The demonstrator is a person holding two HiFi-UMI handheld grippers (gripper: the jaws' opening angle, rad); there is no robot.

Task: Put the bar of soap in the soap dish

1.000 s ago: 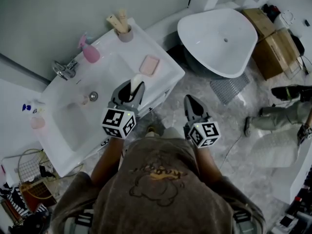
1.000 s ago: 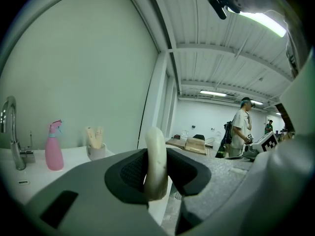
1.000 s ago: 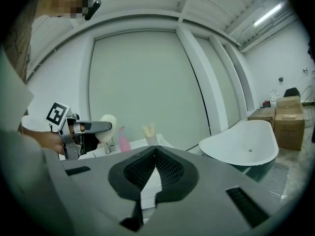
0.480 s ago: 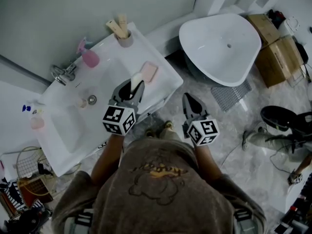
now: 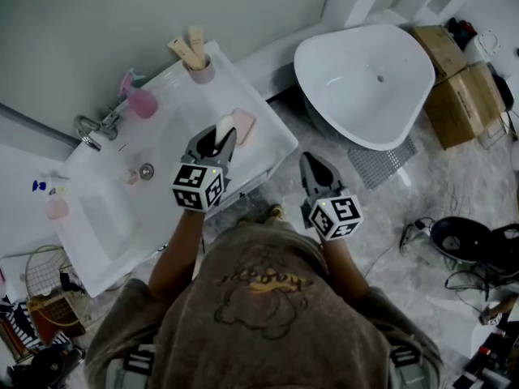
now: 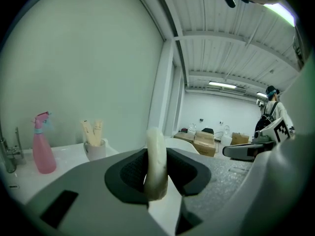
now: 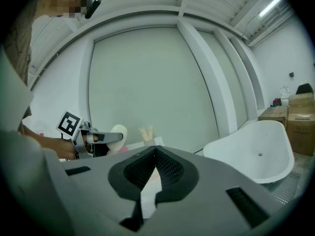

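A white bar of soap (image 5: pixel 225 126) stands on edge between the jaws of my left gripper (image 5: pixel 219 138), which is shut on it. In the left gripper view the soap (image 6: pixel 156 156) sticks up above the dark pads. The gripper hovers over the white vanity top (image 5: pixel 174 104), and the soap sits just left of the pink soap dish (image 5: pixel 242 125) near the counter's right corner. My right gripper (image 5: pixel 309 160) hangs off the counter over the floor, shut and holding nothing, its pads (image 7: pixel 167 167) meeting at the tip.
On the vanity are a sink basin (image 5: pixel 101 213), a faucet (image 5: pixel 89 126), a pink spray bottle (image 5: pixel 139 100) and a cup of sticks (image 5: pixel 199 67). A white bathtub (image 5: pixel 365 75) and cardboard boxes (image 5: pixel 458 87) stand to the right. Cables and clutter lie on the floor.
My left gripper has carried the soap forward over the counter, closer to the pink dish. The right gripper has drifted forward with it, still off the counter.
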